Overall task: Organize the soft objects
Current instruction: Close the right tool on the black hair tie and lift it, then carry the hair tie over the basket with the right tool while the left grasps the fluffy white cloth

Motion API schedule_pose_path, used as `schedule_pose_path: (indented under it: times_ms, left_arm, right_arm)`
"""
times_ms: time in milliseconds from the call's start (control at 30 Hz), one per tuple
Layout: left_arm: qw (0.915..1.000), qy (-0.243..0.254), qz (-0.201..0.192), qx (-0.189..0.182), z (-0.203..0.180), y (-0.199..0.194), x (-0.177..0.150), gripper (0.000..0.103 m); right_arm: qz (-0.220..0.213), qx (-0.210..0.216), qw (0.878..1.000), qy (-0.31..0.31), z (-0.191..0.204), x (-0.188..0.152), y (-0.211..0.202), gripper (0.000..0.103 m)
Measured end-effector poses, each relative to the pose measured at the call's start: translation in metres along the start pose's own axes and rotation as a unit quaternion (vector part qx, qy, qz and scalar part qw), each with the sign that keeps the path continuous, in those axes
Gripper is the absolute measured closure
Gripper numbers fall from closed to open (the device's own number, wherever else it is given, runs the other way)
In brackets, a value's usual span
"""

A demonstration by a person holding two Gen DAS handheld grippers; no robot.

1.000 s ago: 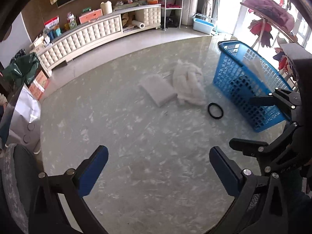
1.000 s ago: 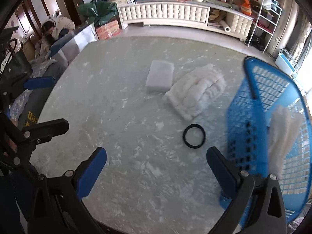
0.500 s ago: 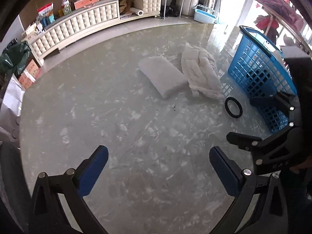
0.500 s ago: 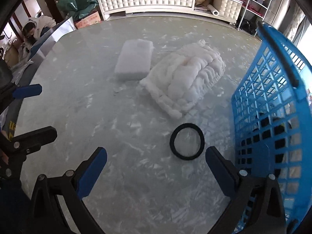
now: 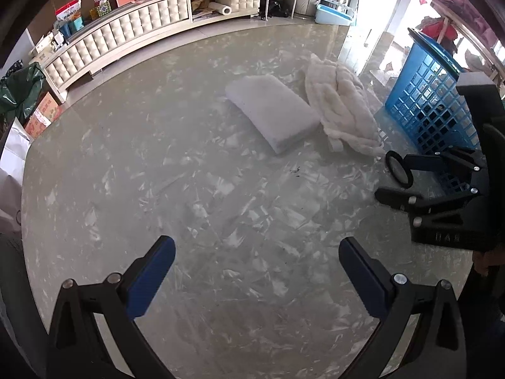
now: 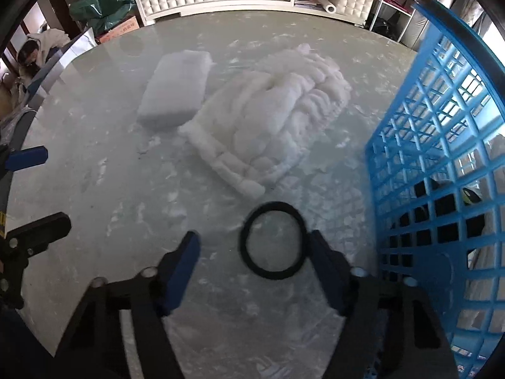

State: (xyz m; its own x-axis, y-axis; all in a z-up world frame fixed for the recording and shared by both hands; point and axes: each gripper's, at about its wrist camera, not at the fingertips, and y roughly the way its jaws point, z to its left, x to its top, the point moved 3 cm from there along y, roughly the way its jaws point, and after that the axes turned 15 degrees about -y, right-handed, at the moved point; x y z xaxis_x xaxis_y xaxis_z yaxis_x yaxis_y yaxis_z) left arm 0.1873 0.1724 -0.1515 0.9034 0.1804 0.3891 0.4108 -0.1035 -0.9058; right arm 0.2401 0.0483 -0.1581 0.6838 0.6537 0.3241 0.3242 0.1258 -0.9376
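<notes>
Right wrist view: right claw (image 6: 252,252) half-wide, jaws closing; ring (image 6: 273,240) flat on tabletop (image 6: 94,189), just ahead betw. tips, nearer right pad. Left claw (image 5: 257,262) wide, empty, farther off.

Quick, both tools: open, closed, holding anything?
Left tool: open, empty.
Right tool: closing, pads not yet gripping the black rubber ring.

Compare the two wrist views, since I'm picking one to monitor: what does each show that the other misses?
Left wrist only: the right tongs from outside, with the black ring at their tips, and a pale blue tub on the floor.

Right wrist only: dark items through the blue basket wall, and a person beyond the table; its tongs are closing, one finger by the ring.

Both: the flat white pad, the fluffy white cloth, ring, basket, marble table.
</notes>
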Motion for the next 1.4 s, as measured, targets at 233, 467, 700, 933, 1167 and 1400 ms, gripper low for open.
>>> schedule_pose_path:
  times_ms: [233,467,700,933,1167,1400]
  left_arm:
    - [1.0,0.0,-0.007,-0.007,-0.002,-0.004,-0.002,0.0]
    - [0.9996,0.009,-0.024,-0.008,-0.013,-0.022,0.0,0.0]
    - [0.9996,-0.01,-0.023,-0.015,-0.013,-0.037,0.007,0.0]
    - [0.9996,0.002,-0.024,-0.014,-0.025,-0.048,0.011,0.0]
    - [0.9992,0.022,-0.025,-0.022,-0.054,-0.05,0.023,0.0]
    - [0.9977,0.052,-0.025,-0.034,-0.094,-0.039,0.039,0.0]
  right_arm:
    - [-0.002,0.006,1.0,-0.011,-0.009,-0.008,-0.008,0.082]
    - [-0.004,0.02,0.999,-0.025,0.002,-0.009,-0.017,0.099]
    - [-0.028,0.023,0.997,-0.066,0.021,-0.009,-0.054,0.099]
    - [-0.069,0.034,0.993,-0.087,0.015,-0.013,-0.105,0.099]
    - [-0.092,0.028,0.99,-0.101,-0.008,-0.035,-0.156,0.099]
    - [-0.097,0.013,0.99,-0.097,-0.038,-0.056,-0.182,0.099]
